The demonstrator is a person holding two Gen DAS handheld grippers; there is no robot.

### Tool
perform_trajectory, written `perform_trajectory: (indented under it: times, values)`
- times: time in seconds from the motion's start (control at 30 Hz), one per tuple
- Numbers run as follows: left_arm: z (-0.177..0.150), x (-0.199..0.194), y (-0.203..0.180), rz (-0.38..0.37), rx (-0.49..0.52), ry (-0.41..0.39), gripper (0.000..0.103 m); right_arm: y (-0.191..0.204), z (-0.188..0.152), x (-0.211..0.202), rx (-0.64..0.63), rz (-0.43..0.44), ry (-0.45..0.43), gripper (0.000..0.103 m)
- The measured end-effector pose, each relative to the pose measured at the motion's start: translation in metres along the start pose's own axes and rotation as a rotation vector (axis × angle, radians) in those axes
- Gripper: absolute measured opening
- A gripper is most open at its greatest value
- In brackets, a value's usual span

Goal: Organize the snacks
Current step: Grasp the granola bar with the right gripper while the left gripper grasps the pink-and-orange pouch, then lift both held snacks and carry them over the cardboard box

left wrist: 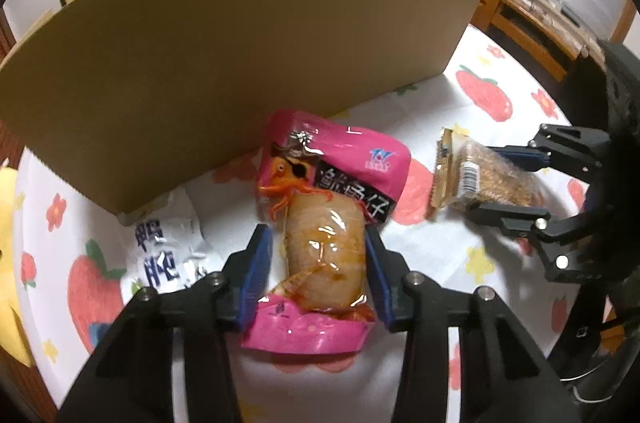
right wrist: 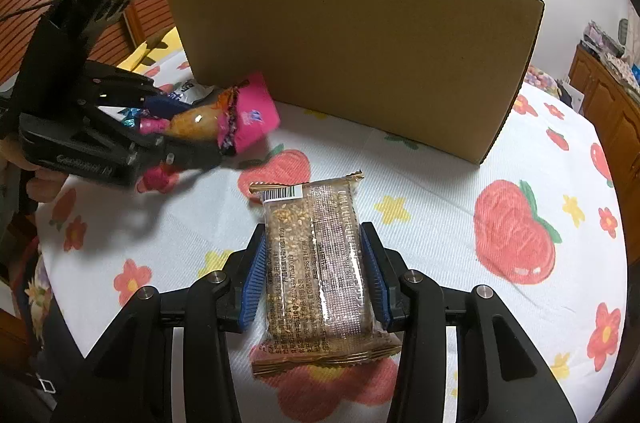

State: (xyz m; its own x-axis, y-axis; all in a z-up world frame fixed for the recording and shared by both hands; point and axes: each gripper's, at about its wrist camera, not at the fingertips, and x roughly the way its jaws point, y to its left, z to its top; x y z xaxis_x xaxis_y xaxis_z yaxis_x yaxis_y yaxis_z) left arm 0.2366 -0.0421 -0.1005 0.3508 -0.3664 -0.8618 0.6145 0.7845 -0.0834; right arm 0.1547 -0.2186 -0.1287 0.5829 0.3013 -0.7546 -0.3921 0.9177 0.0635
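Pink squid pack points lengthwise toward cardboard box

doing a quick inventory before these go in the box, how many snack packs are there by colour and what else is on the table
Pink snack packs: 1, the pink squid pack in the left gripper
Clear brown snack packs: 1, the sesame bar pack in the right gripper
White and blue snack packs: 1, the white pack by the box
Cardboard boxes: 1, the cardboard box
Total: 4 things, 3 of them snacks

Glossy plastic pouch, matt cardboard box
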Motion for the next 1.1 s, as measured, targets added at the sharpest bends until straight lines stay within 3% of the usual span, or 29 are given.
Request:
perform_trajectory:
  times: [0.23, 0.57, 1.1]
  values:
    - [-0.022, -0.02, -0.004, 0.011, -0.035, -0.077, 0.043, 0.001, 0.0, 0.001, -0.002, -0.002, 0.0, 0.044]
    - [-0.043, -0.039, -0.017, 0.102, -0.035, -0.205, 0.043, 0.0, 0.0, 0.0, -0.002, -0.002, 0.0, 0.044]
    - [-0.036, -0.084, -0.013, 0.16, -0.127, -0.387, 0.043, 0.0, -0.001, -0.001, 0.0, -0.011, -0.016, 0.043]
